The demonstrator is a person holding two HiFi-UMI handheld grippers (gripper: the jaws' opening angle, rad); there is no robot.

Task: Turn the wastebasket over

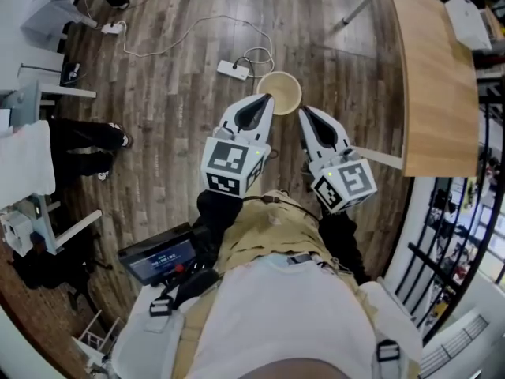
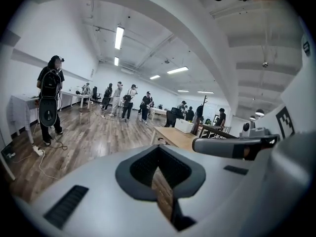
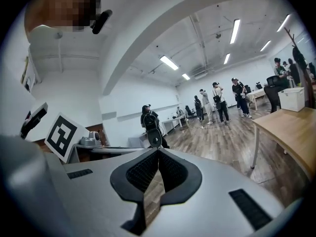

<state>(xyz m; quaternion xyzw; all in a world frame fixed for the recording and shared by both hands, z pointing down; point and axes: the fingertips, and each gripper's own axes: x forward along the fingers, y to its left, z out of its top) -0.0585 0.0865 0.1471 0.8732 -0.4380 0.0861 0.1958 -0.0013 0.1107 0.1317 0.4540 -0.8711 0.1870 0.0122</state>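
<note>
Far left: a bystander's dark trouser legs (image 1: 79, 144) stand on the wood floor (image 1: 166, 93).
Cable: a white power strip (image 1: 234, 70) lies on the boards, just left of the wastebasket and beyond my left tips.
My left gripper (image 1: 267, 99): jaws pressed together at the tips, nothing between them. My own view along them (image 2: 158, 148) shows only floor through the thin wedge behind the pads.
Wastebasket (image 1: 282, 91): round and beige, on the floor straight ahead of me, between my two grippers' tips and a little beyond them. From above, my left tip overlaps its left rim; I cannot tell whether they touch. I cannot tell whether its mouth or its base faces up.
My right gripper (image 1: 304, 110): jaws closed too, pads meeting, empty (image 3: 158, 151). Its tip lies just beside the basket's lower right rim.
Right: a long wooden table (image 1: 434, 77) curves along that side, well apart from the basket.
</note>
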